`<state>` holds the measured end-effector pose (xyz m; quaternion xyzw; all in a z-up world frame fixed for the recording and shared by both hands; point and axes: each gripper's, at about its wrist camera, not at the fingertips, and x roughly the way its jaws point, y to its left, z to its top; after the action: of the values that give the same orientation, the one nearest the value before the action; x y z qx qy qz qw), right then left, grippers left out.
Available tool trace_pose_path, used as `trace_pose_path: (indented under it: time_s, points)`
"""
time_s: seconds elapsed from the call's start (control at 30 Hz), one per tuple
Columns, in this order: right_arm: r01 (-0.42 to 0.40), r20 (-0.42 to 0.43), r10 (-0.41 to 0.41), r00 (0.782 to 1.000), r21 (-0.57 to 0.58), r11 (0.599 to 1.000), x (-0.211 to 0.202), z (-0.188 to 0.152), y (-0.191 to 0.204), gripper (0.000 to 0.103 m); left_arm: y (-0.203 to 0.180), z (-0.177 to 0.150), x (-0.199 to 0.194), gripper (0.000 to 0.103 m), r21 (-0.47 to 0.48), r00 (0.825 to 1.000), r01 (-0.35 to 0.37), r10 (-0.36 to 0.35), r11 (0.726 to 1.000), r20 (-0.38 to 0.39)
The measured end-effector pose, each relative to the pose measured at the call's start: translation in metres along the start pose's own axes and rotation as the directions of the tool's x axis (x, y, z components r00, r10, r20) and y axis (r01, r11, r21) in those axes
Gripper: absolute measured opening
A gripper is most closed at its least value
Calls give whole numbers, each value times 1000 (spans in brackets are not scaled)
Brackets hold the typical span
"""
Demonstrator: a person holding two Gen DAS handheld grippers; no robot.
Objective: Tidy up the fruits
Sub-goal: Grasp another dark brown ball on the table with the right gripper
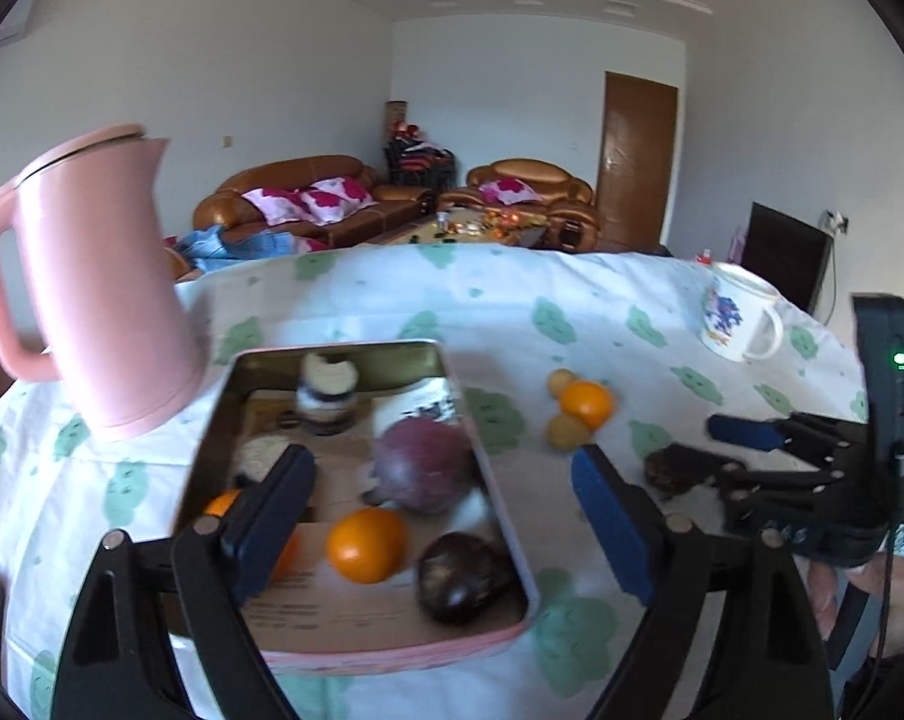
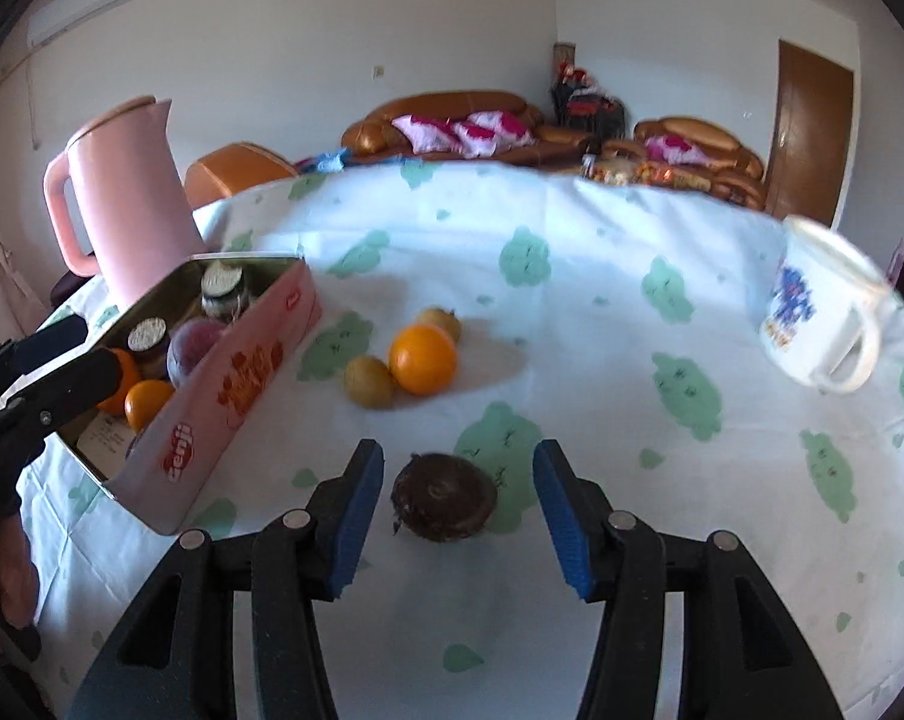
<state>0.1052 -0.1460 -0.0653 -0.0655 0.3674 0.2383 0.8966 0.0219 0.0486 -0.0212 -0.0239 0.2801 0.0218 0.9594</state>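
1. Right hand-held gripper spread wide, its fingers flanking a dark fruit on the bench.
2. Left hand-held gripper wide, empty, over the pink tin's right rim.
3. An orange sits mid-bench with bare cloth around it.

Tin left of orange; kettle behind tin.

Dark wrinkled fruit on tablecloth; orange between two yellowish fruits.
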Motion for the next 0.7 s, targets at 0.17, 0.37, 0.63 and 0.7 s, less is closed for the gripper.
trace_pose_path:
  time_s: [0.17, 0.37, 0.63, 0.7]
  points:
    - [-30, -66, 32, 997, 24, 999, 14, -1, -4, 54, -9, 4, 12, 90, 13, 1000, 0, 1, 1000, -29]
    - [-56, -121, 60, 991, 39, 998, 26, -3, -5, 43, -13, 13, 22, 90, 21, 998, 13, -12, 1000, -65]
    - [70, -68, -68, 995, 29, 997, 17, 3, -22, 43, -40, 28, 43, 88, 42, 990, 94, -89, 995, -114]
    - [85, -61, -81, 995, 64, 994, 16, 5, -37, 43, -51, 29, 52, 84, 60, 986, 107, -98, 992, -132]
